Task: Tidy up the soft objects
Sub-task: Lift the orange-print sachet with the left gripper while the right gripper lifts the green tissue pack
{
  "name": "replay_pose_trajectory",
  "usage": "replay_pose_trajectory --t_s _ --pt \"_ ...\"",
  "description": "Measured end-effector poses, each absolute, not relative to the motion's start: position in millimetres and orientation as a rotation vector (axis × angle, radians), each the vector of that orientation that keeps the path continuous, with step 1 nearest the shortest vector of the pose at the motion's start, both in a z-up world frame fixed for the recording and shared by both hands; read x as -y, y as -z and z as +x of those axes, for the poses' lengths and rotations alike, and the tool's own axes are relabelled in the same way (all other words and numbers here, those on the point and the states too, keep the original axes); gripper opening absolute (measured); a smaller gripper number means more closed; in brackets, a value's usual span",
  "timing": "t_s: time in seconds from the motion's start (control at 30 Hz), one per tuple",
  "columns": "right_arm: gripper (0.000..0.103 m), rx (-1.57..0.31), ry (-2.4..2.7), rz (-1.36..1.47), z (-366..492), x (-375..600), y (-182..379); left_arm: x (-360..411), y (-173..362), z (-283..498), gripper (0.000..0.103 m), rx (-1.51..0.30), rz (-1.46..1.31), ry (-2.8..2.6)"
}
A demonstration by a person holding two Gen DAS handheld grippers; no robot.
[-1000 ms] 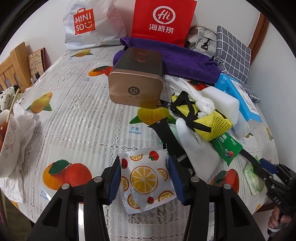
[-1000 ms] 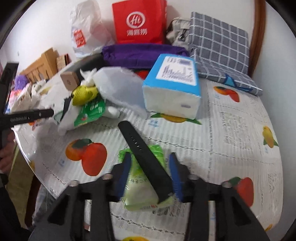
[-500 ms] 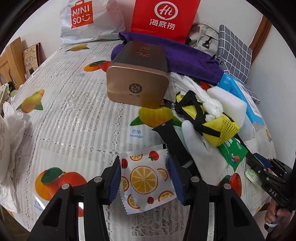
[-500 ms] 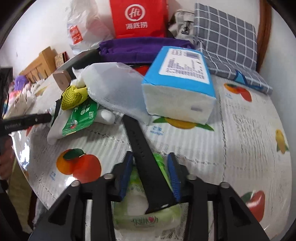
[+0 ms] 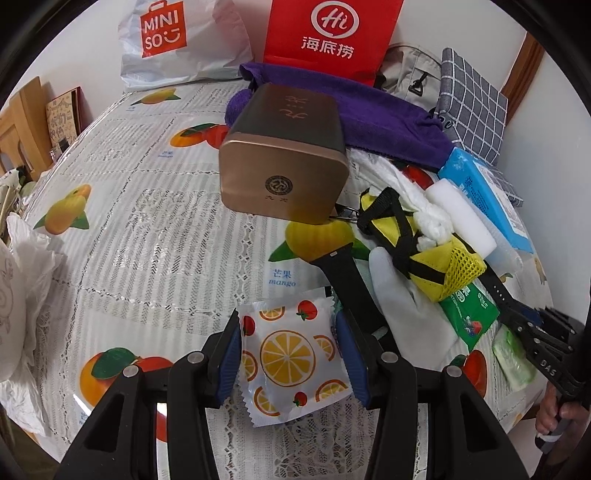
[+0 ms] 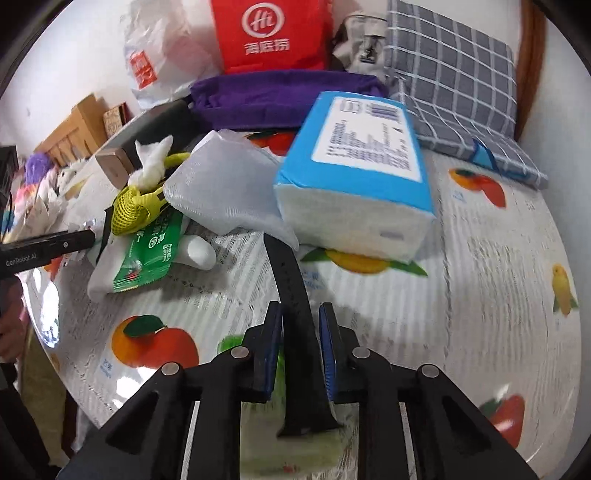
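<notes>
Near the table's front edge, the left gripper point(image 5: 288, 354) tilts steeply down, its blue pads pressed on both sides of a white sachet printed with orange slices and strawberries point(image 5: 291, 356), jaws partly open around it. The sachet lies flat on the fruit-patterned lace tablecloth point(image 5: 147, 221). Off toward the right edge, the right gripper point(image 6: 301, 350) points down too; its jaws have just been closing, and now they stand narrow with a black perforated strap point(image 6: 295, 314) running between them, a pale green packet point(image 6: 266, 435) blurred underneath. Whether the pads actually pinch the strap, I can't tell. Just ahead sits a heap: a blue-wrapped tissue pack point(image 6: 354, 173), a white foam pouch point(image 6: 221, 192), a yellow mesh bag with black straps point(image 5: 436, 266), a green snack sachet point(image 6: 147, 254). A bronze rectangular tin point(image 5: 284, 166) stands mid-table, with a purple towel point(image 5: 369, 110) and a red paper bag point(image 5: 332, 33) at the back edge.
</notes>
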State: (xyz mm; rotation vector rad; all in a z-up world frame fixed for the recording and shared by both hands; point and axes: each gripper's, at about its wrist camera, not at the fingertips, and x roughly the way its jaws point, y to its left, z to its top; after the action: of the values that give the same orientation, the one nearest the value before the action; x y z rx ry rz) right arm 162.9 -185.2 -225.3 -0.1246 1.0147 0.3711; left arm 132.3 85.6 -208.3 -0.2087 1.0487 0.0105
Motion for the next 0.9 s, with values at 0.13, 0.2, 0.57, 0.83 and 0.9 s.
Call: replay_pose_trajectory --t_s 0.13,0.2,0.57,0.83,0.9 --pt "0.007 -0.996 -0.39 -0.193 166 173 226 -84 204 131 0.046 -1.039 -0.19 -0.024" --pt "0.006 -0.984 -0.413 -0.187 161 174 218 -86 199 129 0.045 -1.025 -0.187 -0.03" --pt "0.006 -0.973 -0.409 -0.095 135 200 189 -98 182 119 0.044 -1.003 -0.225 -0.054" --pt "0.003 -0.932 -0.341 0.017 149 220 191 -97 175 116 0.044 -0.998 -0.233 -0.066" --pt "0.003 -0.931 -0.33 0.028 150 224 190 -97 172 115 0.044 -0.994 -0.23 -0.07"
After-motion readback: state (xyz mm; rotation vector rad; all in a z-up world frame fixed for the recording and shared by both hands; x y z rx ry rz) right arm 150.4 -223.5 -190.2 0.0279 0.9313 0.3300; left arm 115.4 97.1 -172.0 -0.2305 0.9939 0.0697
